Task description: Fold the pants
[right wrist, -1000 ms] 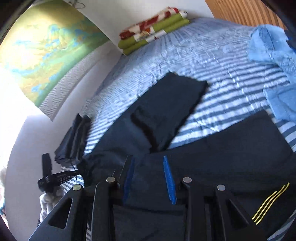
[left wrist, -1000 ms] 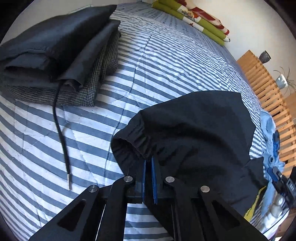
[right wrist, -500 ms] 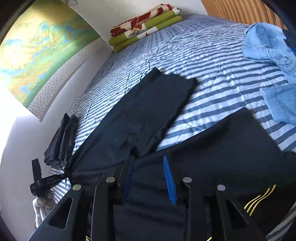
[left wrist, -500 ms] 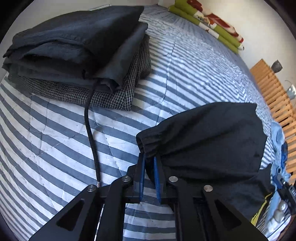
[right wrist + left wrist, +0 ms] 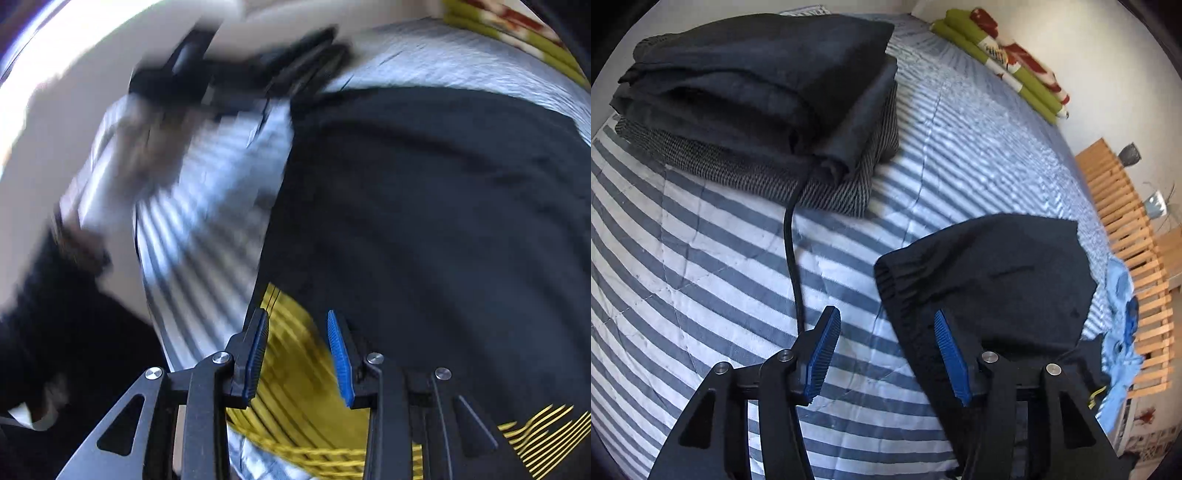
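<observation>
Black pants (image 5: 993, 280) lie folded over on the striped bed, their elastic waistband at the near left edge. My left gripper (image 5: 886, 354) is open; the waistband's edge lies by its right finger and nothing is held. In the blurred right wrist view my right gripper (image 5: 299, 358) is open over dark fabric with a yellow striped print (image 5: 295, 373). The black pants (image 5: 443, 206) fill the right of that view.
A stack of folded dark garments (image 5: 764, 99) sits at the back left, with a black drawstring (image 5: 792, 254) trailing toward my left gripper. Rolled green and red bedding (image 5: 1004, 62) lies at the far end. Light blue clothing (image 5: 1123, 332) and a wooden slatted frame (image 5: 1126, 236) are at the right.
My left gripper has opened and let go of the waistband, which now rests on the bed. The right gripper has swung sharply to the left and down; its view is blurred.
</observation>
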Tool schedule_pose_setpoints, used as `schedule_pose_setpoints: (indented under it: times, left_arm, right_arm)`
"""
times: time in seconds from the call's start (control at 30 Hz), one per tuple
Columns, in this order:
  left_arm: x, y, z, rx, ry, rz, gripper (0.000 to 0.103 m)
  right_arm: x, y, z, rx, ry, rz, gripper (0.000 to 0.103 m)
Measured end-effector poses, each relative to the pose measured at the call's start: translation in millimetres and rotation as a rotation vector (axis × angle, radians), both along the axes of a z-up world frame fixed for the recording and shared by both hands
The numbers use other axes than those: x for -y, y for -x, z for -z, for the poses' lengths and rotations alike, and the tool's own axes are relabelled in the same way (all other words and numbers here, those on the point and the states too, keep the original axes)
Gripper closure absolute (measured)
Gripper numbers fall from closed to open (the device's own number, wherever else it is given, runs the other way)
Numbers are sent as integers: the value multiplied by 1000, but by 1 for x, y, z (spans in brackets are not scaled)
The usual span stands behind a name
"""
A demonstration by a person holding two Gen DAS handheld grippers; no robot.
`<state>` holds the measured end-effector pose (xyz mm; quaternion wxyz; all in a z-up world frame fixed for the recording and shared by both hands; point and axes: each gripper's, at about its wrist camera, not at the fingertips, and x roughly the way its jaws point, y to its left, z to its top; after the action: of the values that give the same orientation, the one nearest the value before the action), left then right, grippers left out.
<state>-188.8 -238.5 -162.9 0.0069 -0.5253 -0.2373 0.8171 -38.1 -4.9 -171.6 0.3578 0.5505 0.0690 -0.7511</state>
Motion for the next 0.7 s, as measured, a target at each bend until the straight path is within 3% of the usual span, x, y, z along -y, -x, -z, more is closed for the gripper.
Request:
schedule_pose_setpoints:
  times: [0.07,0.2,0.27,0.33,0.43,0.53,0.6,0.7]
  left_arm:
    - [-2,1,4,5,4,2,43]
    - [-9,6,9,14,3,11,41]
    - [-14,8,12,15,7,22,40]
    - [-20,12,15,22,15,31,40]
    - [-25,16,17,19,11,39,40]
    - [-27,21,16,20,11,32,39]
    - [-26,24,16,19,6,23,38]
    - [-24,31,17,17,-2,11,38]
  right_arm:
    - [2,-12,1,-32,-20,-5,72]
    - [3,-39,6,147,73,-115,72]
    - [5,-44,0,113,63,-143,72]
    - [-12,-29,-14,139,139,-109,72]
    - [-57,15,-43,92,217,46,72]
    - [-127,76,-69,-7,195,298,65]
    - [-172,117,-75,-51,152,499,55]
    - [-239,177,-67,-19,133,769,55]
